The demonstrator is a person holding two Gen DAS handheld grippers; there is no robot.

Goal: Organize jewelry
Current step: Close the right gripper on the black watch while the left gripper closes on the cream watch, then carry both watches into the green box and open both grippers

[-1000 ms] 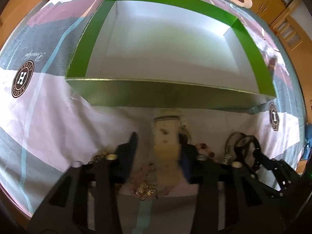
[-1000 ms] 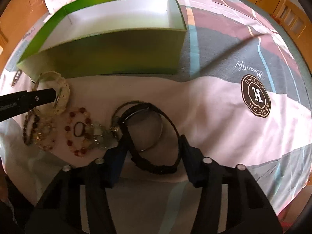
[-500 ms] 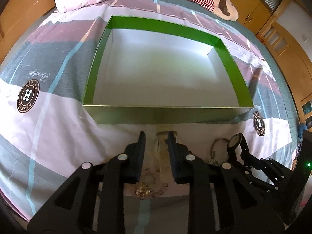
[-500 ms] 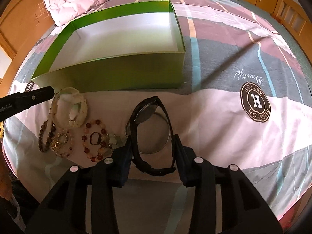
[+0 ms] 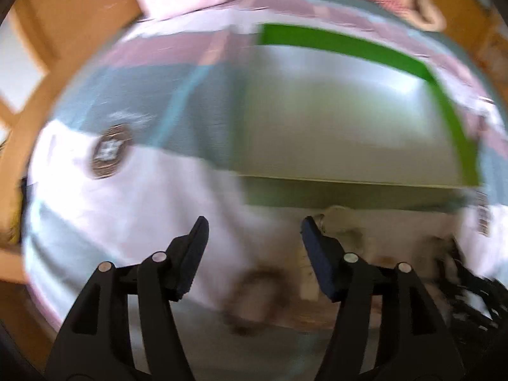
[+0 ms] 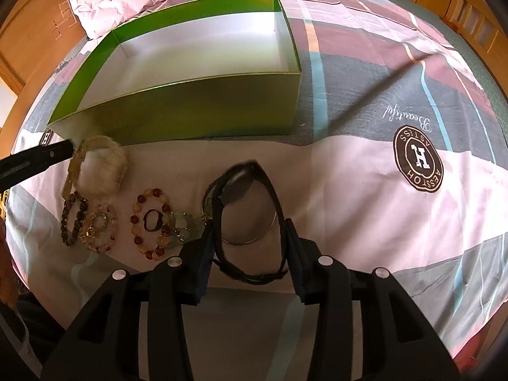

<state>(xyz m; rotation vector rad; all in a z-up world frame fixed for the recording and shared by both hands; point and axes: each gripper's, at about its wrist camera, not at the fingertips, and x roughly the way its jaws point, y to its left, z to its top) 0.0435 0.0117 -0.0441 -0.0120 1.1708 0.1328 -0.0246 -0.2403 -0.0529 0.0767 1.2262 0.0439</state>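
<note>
Nothing lies in the green box [image 6: 177,63] yet: the right gripper [image 6: 247,247] pinches the black watch [image 6: 244,209] above the bed [image 6: 381,222], the left gripper [image 5: 254,228] gapes empty, bracelets [image 6: 155,222] remain outside.

Glossy card box [image 6: 203,111], cloth sheet [image 6: 365,190], prob. metal bangle [image 6: 254,238].

green box [image 6: 203,117] with white inside, black watch [image 6: 244,187], amber-and-red bead bracelet [image 6: 152,222], pink-grey-striped bedsheet [image 6: 365,197]
</note>
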